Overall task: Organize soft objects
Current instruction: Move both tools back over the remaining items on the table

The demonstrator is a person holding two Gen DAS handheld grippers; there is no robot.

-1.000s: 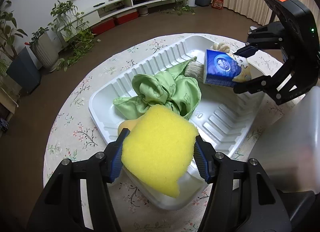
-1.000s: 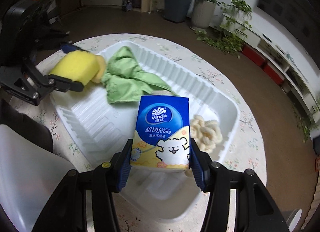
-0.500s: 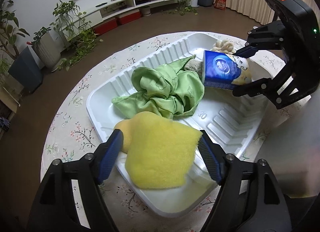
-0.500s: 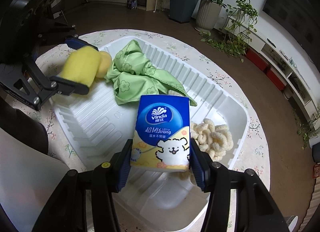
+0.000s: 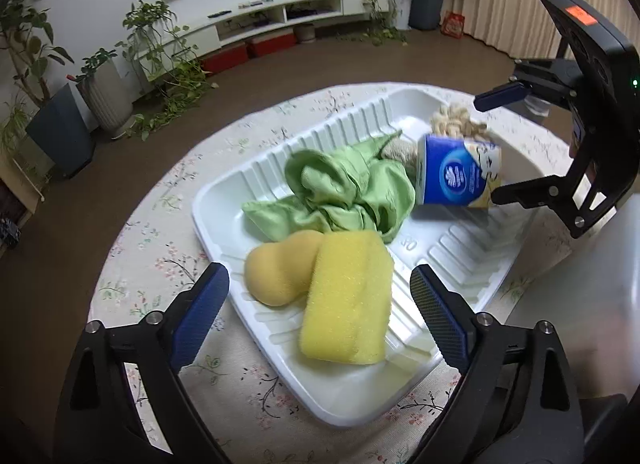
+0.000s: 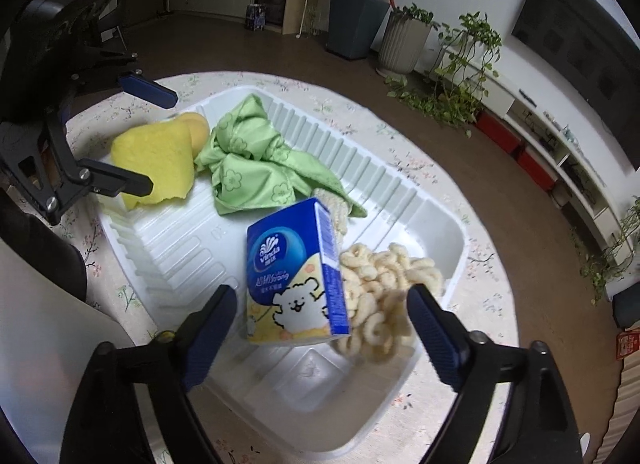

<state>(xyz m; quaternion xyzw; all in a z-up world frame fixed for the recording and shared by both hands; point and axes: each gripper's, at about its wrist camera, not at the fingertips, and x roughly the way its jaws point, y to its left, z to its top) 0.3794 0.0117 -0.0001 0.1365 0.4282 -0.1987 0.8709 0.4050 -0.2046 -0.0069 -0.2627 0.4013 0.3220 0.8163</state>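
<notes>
With both the left tool (image 5: 318, 296) and right tool (image 6: 320, 316) released, yellow sponge (image 5: 348, 296) and tissue pack (image 6: 294, 276) rest in white tray (image 5: 224, 203).

Glossy plastic tray (image 5: 224, 199), porous sponge (image 5: 348, 296)

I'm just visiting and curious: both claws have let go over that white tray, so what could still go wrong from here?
The tissue pack looks tilted, leaning by the beige rings; it may tip over. The sponge lies near the tray edge, partly against the orange sponge, and sits between the open left gripper fingers, so pulling back could snag it. The right gripper could likewise knock the pack.
</notes>
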